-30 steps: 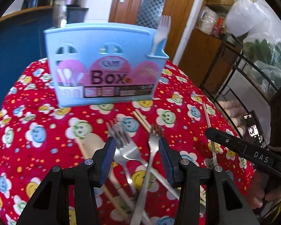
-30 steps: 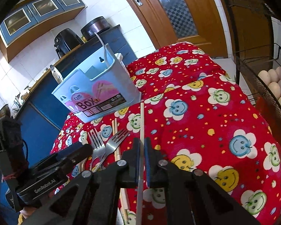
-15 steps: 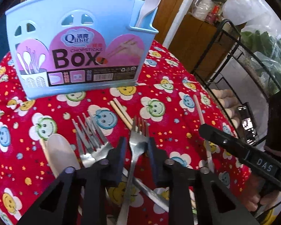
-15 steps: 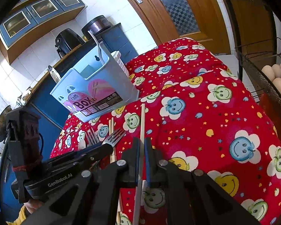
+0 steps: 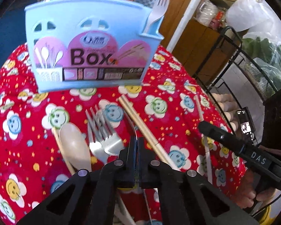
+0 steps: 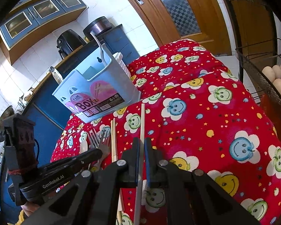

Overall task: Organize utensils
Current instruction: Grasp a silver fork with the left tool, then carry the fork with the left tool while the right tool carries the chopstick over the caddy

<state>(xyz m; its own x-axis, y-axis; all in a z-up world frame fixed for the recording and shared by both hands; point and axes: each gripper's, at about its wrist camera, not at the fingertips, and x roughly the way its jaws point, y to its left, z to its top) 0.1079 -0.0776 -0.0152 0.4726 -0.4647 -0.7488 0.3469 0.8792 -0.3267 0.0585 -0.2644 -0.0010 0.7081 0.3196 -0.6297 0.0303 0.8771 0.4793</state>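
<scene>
My left gripper (image 5: 136,144) is closing tight on a metal fork (image 5: 134,129), which stands on edge between the pads. Two more metal forks (image 5: 103,133) and a pale spoon (image 5: 73,146) lie just to its left, and a pair of wooden chopsticks (image 5: 140,123) to its right. The light blue utensil box (image 5: 91,43) stands upright behind them with a white plastic fork (image 5: 157,9) in its right pocket. My right gripper (image 6: 142,146) is shut on a white chopstick (image 6: 142,123) that points toward the box (image 6: 97,93).
A red smiley-flower cloth (image 6: 215,112) covers the table. A black wire rack with eggs (image 6: 277,78) stands past the right edge. A blue counter with appliances (image 6: 69,39) runs behind the box, and a wooden door (image 6: 170,9) is farther back. The left gripper's body (image 6: 65,166) sits low left.
The left gripper's jaws went from wide open to shut around the right-hand fork, which now stands on edge. The right gripper kept still with the white chopstick.
</scene>
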